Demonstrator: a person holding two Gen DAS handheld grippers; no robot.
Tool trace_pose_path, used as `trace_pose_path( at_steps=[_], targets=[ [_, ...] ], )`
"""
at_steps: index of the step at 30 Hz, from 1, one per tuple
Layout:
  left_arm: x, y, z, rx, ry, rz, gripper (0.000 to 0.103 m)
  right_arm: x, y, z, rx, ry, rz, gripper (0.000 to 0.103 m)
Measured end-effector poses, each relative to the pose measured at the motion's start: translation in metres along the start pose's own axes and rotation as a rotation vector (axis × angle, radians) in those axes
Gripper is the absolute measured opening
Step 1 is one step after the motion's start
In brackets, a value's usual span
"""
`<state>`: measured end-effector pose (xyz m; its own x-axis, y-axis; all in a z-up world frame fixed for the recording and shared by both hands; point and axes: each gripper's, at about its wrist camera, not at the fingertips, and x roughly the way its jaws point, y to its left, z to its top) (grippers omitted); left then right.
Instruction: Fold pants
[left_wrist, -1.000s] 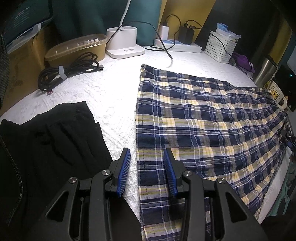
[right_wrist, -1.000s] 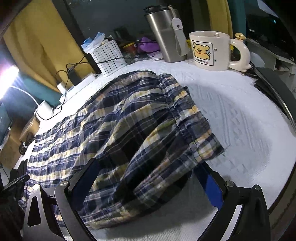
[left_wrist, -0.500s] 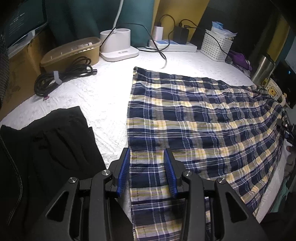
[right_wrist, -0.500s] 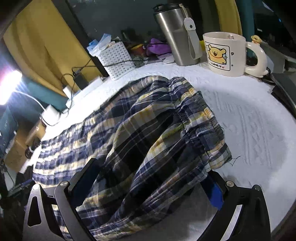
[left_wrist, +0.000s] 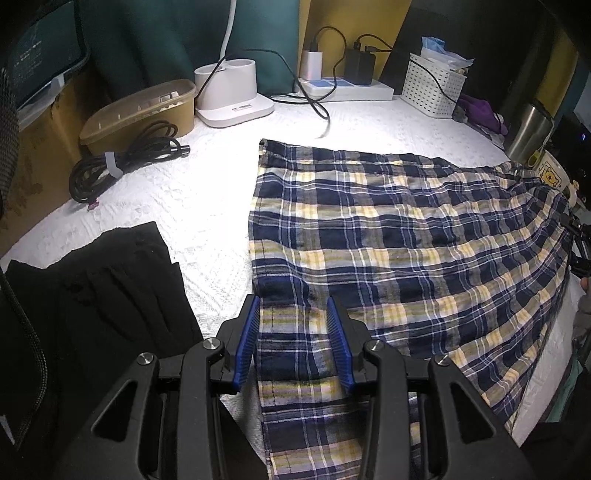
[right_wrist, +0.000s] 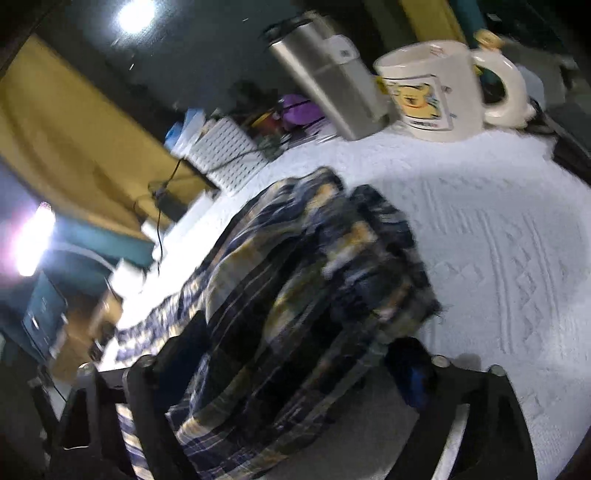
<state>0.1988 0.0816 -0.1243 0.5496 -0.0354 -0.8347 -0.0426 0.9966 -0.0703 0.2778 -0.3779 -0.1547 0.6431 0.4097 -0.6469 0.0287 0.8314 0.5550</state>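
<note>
right tool rolled, closing around pants

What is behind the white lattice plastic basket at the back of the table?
Behind the white lattice plastic basket only a yellow curtain shows. A black cable drapes over it; the basket hides whatever stands behind it.

Two close, downward-tilted wrist views from opposite ends of the plaid pants, both sharing mug and tumbler.
</note>
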Motion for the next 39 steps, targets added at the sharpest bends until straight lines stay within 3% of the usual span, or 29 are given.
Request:
trace_pose_path(
  at_steps=[3, 9, 10, 12, 14, 17, 22, 29, 39],
  targets=[
    [-0.001, -0.004, 0.002, 0.012, -0.001, 0.001, 0.037, -0.002, -0.009, 0.003, 0.039, 0.004, 0.036, 0.083],
    [-0.002, -0.008, 0.005, 0.023, -0.003, -0.003, 0.037, 0.000, -0.006, 0.006, 0.012, -0.004, 0.013, 0.080],
    [-0.002, -0.009, 0.006, 0.026, -0.003, -0.005, 0.037, 0.001, -0.006, 0.007, 0.004, -0.007, 0.007, 0.076],
    [-0.001, -0.012, 0.007, 0.035, -0.003, -0.012, 0.037, 0.005, -0.010, 0.009, 0.003, -0.014, -0.019, 0.036],
    [-0.001, -0.015, 0.008, 0.047, -0.004, -0.020, 0.037, 0.012, -0.020, 0.010, 0.042, 0.015, 0.029, 0.022],
    [-0.002, -0.017, 0.007, 0.048, -0.003, -0.025, 0.037, 0.008, -0.017, 0.010, 0.013, -0.001, 0.049, 0.014],
    [-0.009, -0.021, 0.004, 0.054, -0.014, -0.035, 0.037, -0.016, -0.018, 0.010, -0.023, -0.061, 0.019, 0.013],
    [-0.008, -0.039, 0.003, 0.087, -0.021, -0.078, 0.037, -0.075, -0.032, 0.026, -0.079, -0.176, -0.097, 0.013],
    [0.003, -0.049, 0.001, 0.089, -0.028, -0.179, 0.036, -0.063, -0.030, 0.017, -0.113, -0.142, -0.160, 0.013]
  ],
)
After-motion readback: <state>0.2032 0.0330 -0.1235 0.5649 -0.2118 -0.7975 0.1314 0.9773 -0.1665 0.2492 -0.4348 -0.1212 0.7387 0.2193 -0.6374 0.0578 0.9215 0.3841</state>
